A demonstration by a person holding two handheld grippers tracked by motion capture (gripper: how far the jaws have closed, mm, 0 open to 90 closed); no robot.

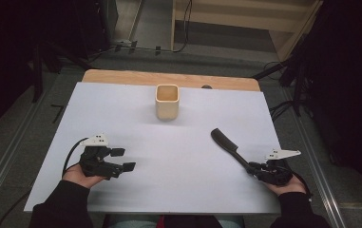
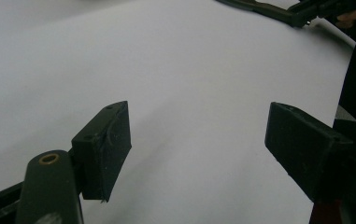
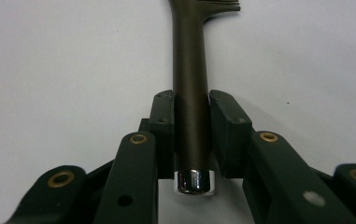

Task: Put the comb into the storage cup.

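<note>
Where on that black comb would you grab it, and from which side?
By its round handle, near the chrome-capped end, coming along the table from the person's side. The comb lies flat with the toothed head pointing away, and the handle is slim and even. The right gripper has its pads closed on the handle just there.

We see our right claw (image 1: 253, 167) gripping the black comb (image 1: 227, 144) by its handle near the table's (image 1: 169, 190) right edge; our left claw (image 1: 123, 159) gapes.

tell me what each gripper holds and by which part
The right gripper grips the black comb by its handle, near the chrome-capped end. The left gripper is open and holds nothing.
</note>
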